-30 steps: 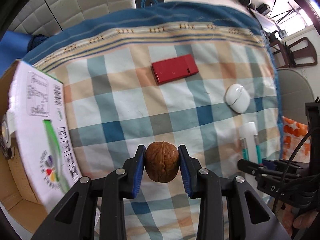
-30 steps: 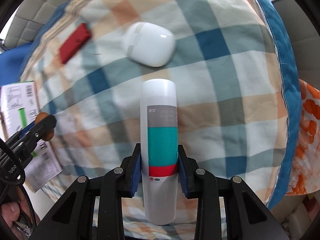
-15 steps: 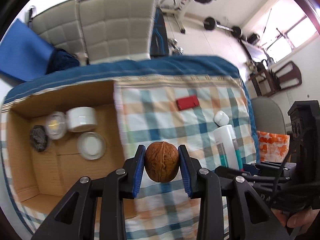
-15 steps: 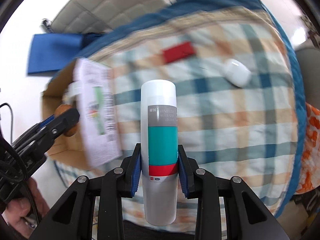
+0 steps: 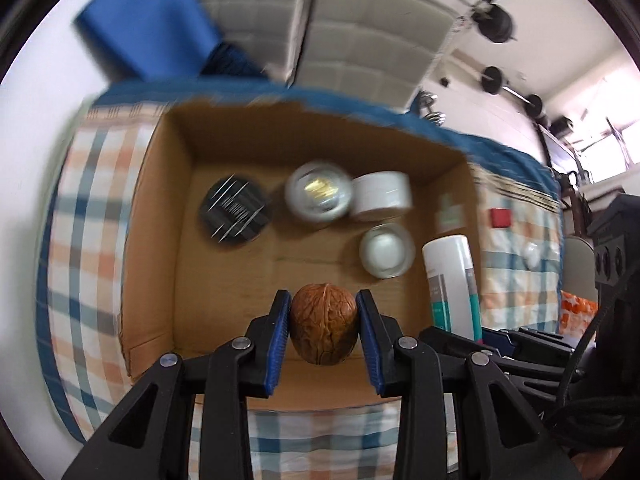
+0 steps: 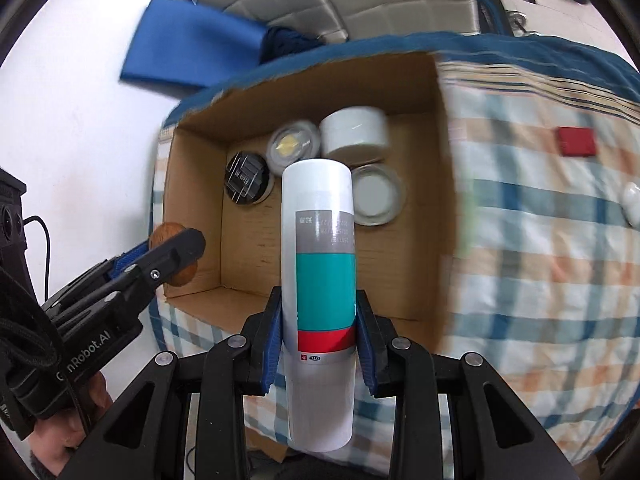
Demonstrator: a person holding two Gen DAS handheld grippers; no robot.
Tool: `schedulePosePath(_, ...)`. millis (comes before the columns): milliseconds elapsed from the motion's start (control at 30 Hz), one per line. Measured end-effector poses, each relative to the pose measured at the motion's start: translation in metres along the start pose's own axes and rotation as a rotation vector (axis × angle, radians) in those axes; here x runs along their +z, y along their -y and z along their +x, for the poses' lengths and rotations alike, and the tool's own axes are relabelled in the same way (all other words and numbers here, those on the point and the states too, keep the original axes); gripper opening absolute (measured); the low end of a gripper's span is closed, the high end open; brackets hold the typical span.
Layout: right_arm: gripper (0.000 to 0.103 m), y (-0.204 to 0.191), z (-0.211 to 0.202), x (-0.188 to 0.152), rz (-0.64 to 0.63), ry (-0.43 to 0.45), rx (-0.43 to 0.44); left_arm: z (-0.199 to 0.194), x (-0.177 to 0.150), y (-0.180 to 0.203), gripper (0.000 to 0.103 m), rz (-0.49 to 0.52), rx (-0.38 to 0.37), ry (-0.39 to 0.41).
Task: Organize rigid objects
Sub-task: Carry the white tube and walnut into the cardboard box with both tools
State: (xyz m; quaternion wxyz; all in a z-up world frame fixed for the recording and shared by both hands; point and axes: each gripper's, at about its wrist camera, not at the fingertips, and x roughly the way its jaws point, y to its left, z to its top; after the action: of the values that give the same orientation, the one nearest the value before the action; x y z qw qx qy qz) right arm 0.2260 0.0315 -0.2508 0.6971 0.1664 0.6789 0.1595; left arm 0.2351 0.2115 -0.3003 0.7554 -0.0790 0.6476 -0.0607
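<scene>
My left gripper [image 5: 323, 330] is shut on a brown walnut [image 5: 323, 328] and holds it above the near part of an open cardboard box [image 5: 160, 240]. My right gripper [image 6: 318, 330] is shut on a white tube with teal and red bands [image 6: 318, 264], held above the same box [image 6: 400, 280]; the tube also shows in the left wrist view [image 5: 452, 280]. The box holds a black round case [image 5: 236, 212], a clear-lidded jar [image 5: 320, 196], a white tape roll [image 5: 382, 196] and a white round lid [image 5: 386, 250].
The box sits on a checked cloth [image 6: 540, 260] over a blue cover. A red flat case [image 6: 576, 141] and a white earbud case [image 6: 632, 202] lie on the cloth to the right. A grey padded chair [image 5: 340, 28] and gym weights [image 5: 496, 24] stand behind.
Both grippers have swung left from over the cloth to over the open box, each still holding its object. The box interior now fills both views.
</scene>
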Motion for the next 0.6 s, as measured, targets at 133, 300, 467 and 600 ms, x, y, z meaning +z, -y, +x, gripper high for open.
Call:
schedulePosePath(133,0.034,-0.023,0.046,0.009,0.001,-0.027,-0.04,0.033,0.004,-0.039,0.03,-0.066,-0.01,-0.057)
schedulePosePath(300,0.034,-0.031,0.095,0.027,0.021,-0.042,-0.103,0.069,0.009,-0.063,0.03,-0.09,-0.016,-0.134)
schedulePosePath(467,0.035,-0.031,0.13,0.036,0.031,-0.028,-0.158,0.105,0.012,-0.078,0.03,-0.116,-0.025,-0.218)
schedulePosePath(600,0.035,-0.027,0.15,0.04,0.043,-0.004,-0.183,0.121,0.012,-0.086,0.03,-0.125,-0.027,-0.254)
